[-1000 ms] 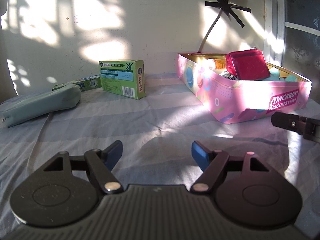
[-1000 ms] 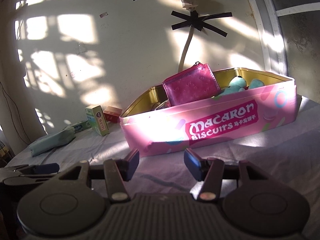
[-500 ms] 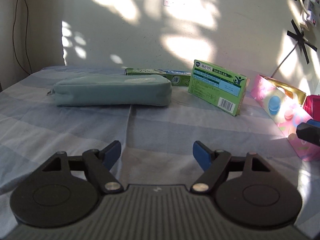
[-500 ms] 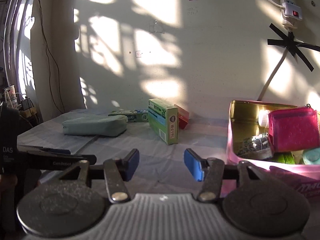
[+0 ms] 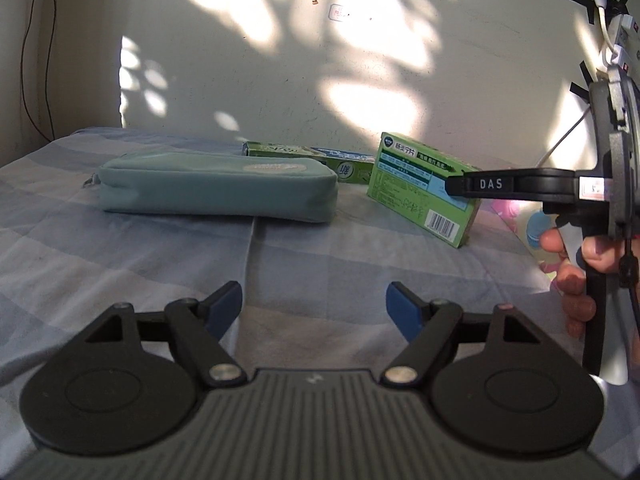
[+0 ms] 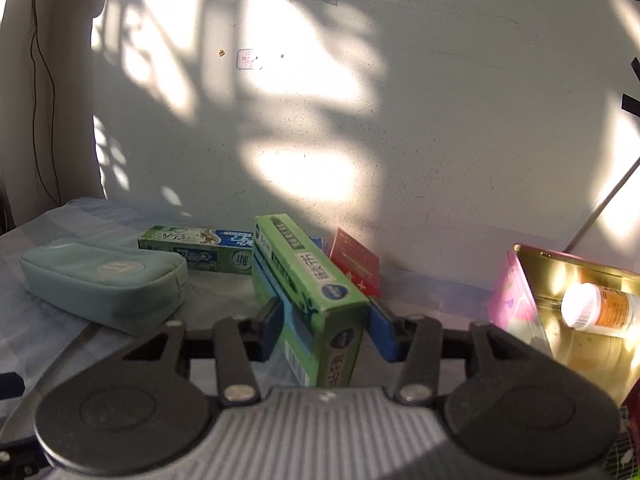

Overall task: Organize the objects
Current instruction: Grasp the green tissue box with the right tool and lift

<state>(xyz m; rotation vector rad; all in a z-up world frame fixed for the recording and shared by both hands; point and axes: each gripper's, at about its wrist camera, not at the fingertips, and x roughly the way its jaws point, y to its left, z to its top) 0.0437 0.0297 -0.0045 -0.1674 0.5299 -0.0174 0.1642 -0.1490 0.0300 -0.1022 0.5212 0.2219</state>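
Note:
A green box (image 6: 310, 296) stands on the striped cloth between the fingers of my right gripper (image 6: 325, 330), which is open around it with small gaps on both sides. The box also shows in the left wrist view (image 5: 416, 188), with the right gripper's finger (image 5: 492, 185) across it. My left gripper (image 5: 314, 306) is open and empty, low over the cloth. A teal pouch (image 5: 216, 186) lies ahead of it. A toothpaste box (image 6: 200, 250) lies behind the pouch. A red box (image 6: 356, 262) leans behind the green box.
The pink biscuit tin (image 6: 520, 300) stands open at the right, with a white-capped orange bottle (image 6: 600, 310) inside. The wall (image 5: 280, 60) runs close behind the objects. A power cable (image 6: 608, 208) hangs down it at the right.
My right gripper moved forward and left, and now straddles the green box. My left gripper moved closer to the pouch and boxes.

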